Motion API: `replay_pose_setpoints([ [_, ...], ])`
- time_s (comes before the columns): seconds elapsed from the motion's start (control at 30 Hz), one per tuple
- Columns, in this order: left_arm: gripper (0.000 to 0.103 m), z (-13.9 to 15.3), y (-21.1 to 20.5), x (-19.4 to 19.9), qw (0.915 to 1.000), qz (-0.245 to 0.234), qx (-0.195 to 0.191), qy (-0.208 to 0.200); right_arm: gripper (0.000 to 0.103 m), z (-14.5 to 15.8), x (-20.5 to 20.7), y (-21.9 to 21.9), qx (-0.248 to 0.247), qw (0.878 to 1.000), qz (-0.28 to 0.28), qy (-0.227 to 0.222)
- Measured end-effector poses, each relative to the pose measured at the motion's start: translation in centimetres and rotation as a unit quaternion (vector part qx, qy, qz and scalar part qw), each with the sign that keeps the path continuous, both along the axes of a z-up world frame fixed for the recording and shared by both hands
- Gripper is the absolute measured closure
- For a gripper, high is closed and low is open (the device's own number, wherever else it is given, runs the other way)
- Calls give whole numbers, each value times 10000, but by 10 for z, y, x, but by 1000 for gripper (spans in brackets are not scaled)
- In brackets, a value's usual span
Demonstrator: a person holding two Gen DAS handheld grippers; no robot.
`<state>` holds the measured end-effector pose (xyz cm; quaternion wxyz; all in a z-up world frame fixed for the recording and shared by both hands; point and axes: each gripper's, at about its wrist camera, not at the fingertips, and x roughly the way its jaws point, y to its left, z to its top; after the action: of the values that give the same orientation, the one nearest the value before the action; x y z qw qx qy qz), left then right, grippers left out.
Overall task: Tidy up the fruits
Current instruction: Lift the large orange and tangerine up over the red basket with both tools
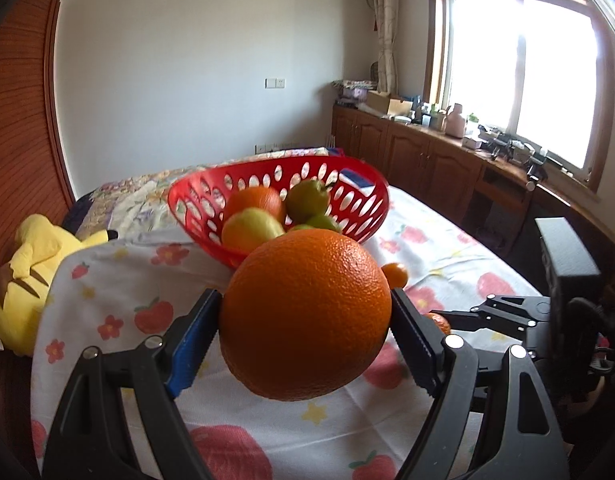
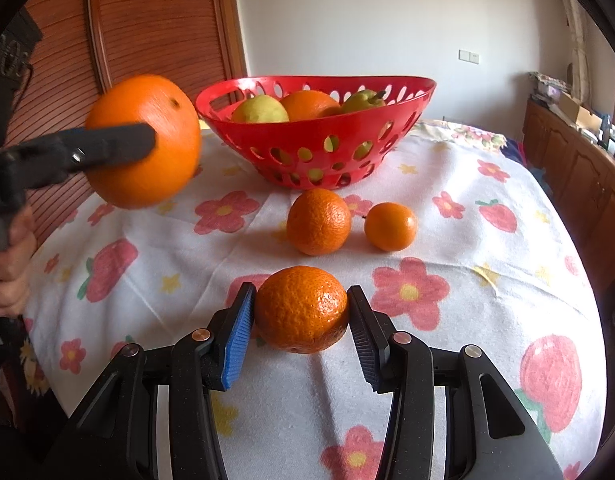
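Left tool [image 1: 305, 316] grasps large orange [image 1: 305, 314], raised at 7 o'clock of red basket [image 1: 279, 208]; right tool [image 2: 301, 312] clamps mandarin [image 2: 301, 308].

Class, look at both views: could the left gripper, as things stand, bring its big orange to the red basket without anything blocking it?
Probably yes. The left gripper holds the big orange off the cloth, beside the red basket, and nothing stands between them. The basket's open top still has room among its fruit.

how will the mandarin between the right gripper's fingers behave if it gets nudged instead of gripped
The mandarin looks round, so it would probably roll across the cloth. Its flattened shape may stop it quickly. The pebbled peel should give the right gripper decent friction.
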<state>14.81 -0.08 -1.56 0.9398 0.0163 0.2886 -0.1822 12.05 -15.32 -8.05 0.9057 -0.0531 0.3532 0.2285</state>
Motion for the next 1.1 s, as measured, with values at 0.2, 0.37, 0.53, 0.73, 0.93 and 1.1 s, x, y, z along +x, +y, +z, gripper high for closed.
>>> replay_pose_setpoints([
  [0.2,20,14,1,1,9998,-22,-23,-187,56,24,6,-8,52,9997,-41,-240],
  [0.37,21,25,8,13,9996,32,-85,-267,56,58,26,-15,66,9984,-14,-556],
  [0.53,20,35,11,32,9994,99,-62,-333,56,87,59,-11,60,9968,82,-799],
  [0.73,20,38,8,61,9994,124,-41,-331,56,90,105,3,-30,9973,205,-703],
  [0.93,20,31,0,90,9997,85,18,-219,56,75,131,14,-123,9978,344,-556],
  [1.1,20,29,-8,105,9998,31,57,-200,54,72,137,13,-58,9978,371,-552],
])
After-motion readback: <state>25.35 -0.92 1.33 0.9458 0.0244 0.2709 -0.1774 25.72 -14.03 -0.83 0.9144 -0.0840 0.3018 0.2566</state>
